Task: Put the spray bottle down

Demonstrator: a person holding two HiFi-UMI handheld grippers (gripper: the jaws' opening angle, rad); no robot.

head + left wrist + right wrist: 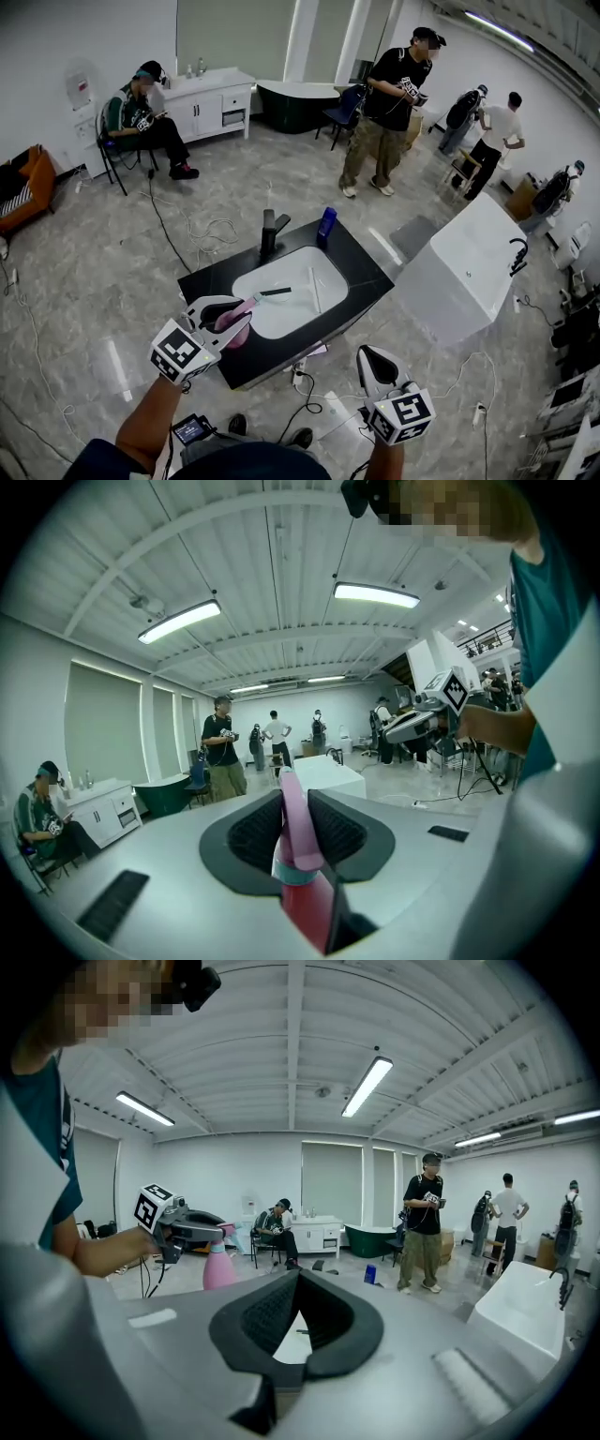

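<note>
Pink and filling the bottom of the left gripper view, the spray bottle (pixel 298 841) sits squarely between the jaws of the left gripper (pixel 294 803), which are clamped on its narrow upper part, one on each side. Seen from the right gripper view, the bottle's body hangs below those jaws with its long axis close to upright, so it is held by the head and its base is the lowest point.

Ahead of the left jaws and below them lies the dark counter (pixel 367 274) with its white basin (pixel 300 309). From the head view the bottle hangs over the counter's near left part, about at the basin's edge; whether its base touches anything cannot be told. Farther ahead of the jaws, at the counter's far edge, stand the faucet (pixel 271 234) and a blue container (pixel 326 224), well apart from the bottle.

The right gripper (pixel 296 1288) has its jaws together with nothing between them, and it is off to the side of the left jaws, so the left hand alone has the bottle. Setting it down probably means lowering it along its own upright axis onto the dark ledge beside the basin, not into it, before the jaws part
</note>
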